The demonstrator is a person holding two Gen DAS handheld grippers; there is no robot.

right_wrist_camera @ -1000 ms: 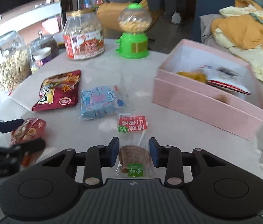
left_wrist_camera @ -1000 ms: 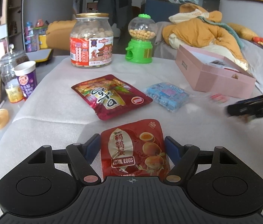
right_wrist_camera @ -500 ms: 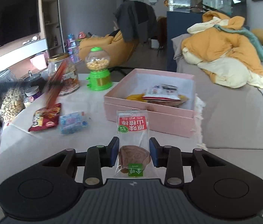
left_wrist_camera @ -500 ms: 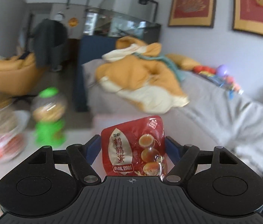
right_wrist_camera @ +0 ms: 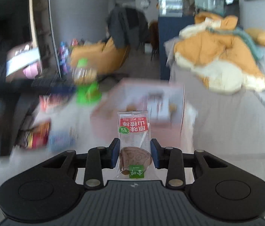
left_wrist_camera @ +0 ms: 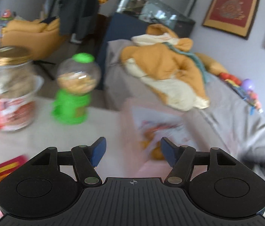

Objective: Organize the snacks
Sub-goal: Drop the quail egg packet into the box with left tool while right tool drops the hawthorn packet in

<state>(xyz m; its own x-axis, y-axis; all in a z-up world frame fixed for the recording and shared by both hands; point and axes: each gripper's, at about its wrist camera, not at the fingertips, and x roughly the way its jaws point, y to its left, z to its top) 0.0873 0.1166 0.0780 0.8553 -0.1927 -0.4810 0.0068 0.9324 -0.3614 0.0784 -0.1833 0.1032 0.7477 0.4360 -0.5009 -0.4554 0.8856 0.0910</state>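
My left gripper (left_wrist_camera: 132, 150) is open and empty, raised above the near left corner of the pink box (left_wrist_camera: 170, 130), whose contents show blurred. My right gripper (right_wrist_camera: 134, 153) is shut on a clear hawthorn snack packet (right_wrist_camera: 134, 131) with a red label, held up in front of the pink box (right_wrist_camera: 151, 101). The left gripper (right_wrist_camera: 44, 86) shows as a dark blur at the left of the right wrist view. A red snack bag (left_wrist_camera: 2, 171) lies on the table at lower left; it and a blue packet (right_wrist_camera: 61, 139) also show blurred in the right wrist view.
A nut jar (left_wrist_camera: 8, 94) with a gold lid and a green candy dispenser (left_wrist_camera: 74, 92) stand at the back of the table. A sofa with an orange and cream jacket (left_wrist_camera: 168, 71) lies behind the box. Both views are motion-blurred.
The quail egg packet has left my left gripper, which now stands open over the pink box. My right gripper has kept hold of the hawthorn packet and swung towards the box.
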